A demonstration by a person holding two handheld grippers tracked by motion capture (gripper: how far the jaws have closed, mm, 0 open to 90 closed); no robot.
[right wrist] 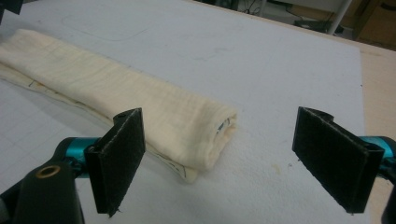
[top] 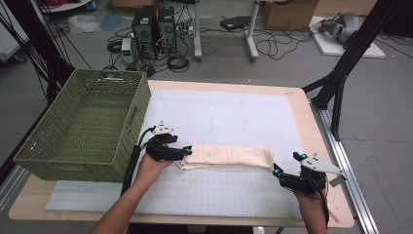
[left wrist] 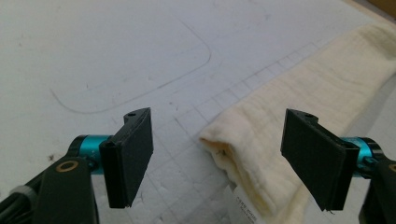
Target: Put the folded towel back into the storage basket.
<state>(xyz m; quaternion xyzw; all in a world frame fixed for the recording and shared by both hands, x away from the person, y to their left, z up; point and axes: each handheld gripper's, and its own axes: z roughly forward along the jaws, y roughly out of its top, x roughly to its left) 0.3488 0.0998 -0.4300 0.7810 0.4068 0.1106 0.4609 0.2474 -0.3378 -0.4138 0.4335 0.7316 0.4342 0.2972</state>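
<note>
Two grippers are held at the two ends of a cream cloth (top: 228,157), which is already folded into a long narrow strip and is laid across the near half of the white mat (top: 234,114). The folding so far looks neat; what is left, by judgement, is a further fold end to end and perhaps a transfer into the green basket (top: 83,127), in which nothing is seen.

The left gripper (top: 186,151) is set at the strip's left end with its jaws spread wide, the folded end lying between them in the left gripper view but not pinched. The right gripper (top: 278,170) is held just short of the right end, jaws likewise parted and nothing grasped.

Open mat is seen beyond the cloth and in front of it, so room for a lift and swing is ample. The basket wall is close to the left gripper, and the table's right edge (top: 331,161) is near the right gripper, so sideways travel is limited there.
</note>
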